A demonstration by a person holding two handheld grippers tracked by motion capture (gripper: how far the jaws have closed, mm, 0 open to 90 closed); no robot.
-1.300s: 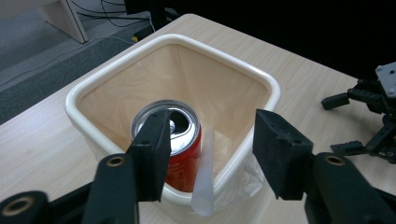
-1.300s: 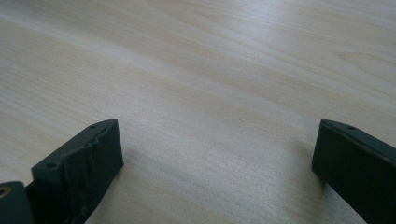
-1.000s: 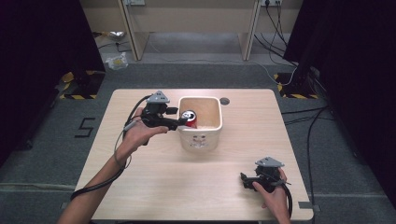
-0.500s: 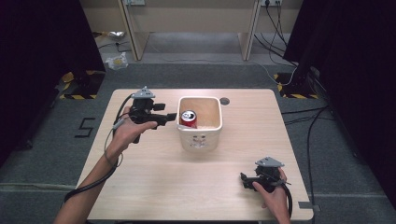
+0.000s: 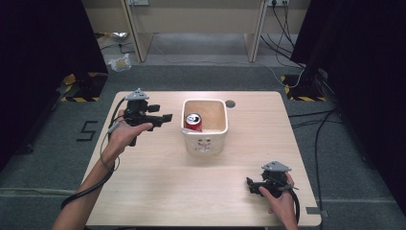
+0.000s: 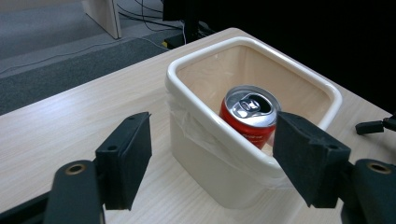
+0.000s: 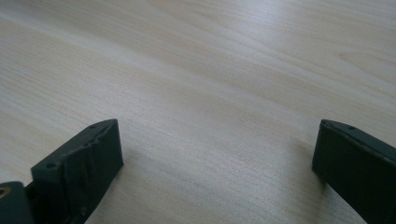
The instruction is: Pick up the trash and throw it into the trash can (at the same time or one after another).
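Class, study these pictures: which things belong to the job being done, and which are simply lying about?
Part of the job:
- red can, upright in the bin
- white bin
- left tool, open, nothing between its jaws, which have just been opening

Lying about:
- crumpled bag on the floor
- cables on the floor
- right tool, open, idle on the table

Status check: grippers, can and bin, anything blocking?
Left gripper open, jaws just opening, empty, beside bin. Right gripper open, empty. Can upright in bin. Nothing blocking.

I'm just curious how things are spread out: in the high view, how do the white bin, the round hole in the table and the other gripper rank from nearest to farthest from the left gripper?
1. White bin, just right of the left gripper.
2. Round hole, beyond the bin's far corner.
3. Right gripper, at the table's near right corner.
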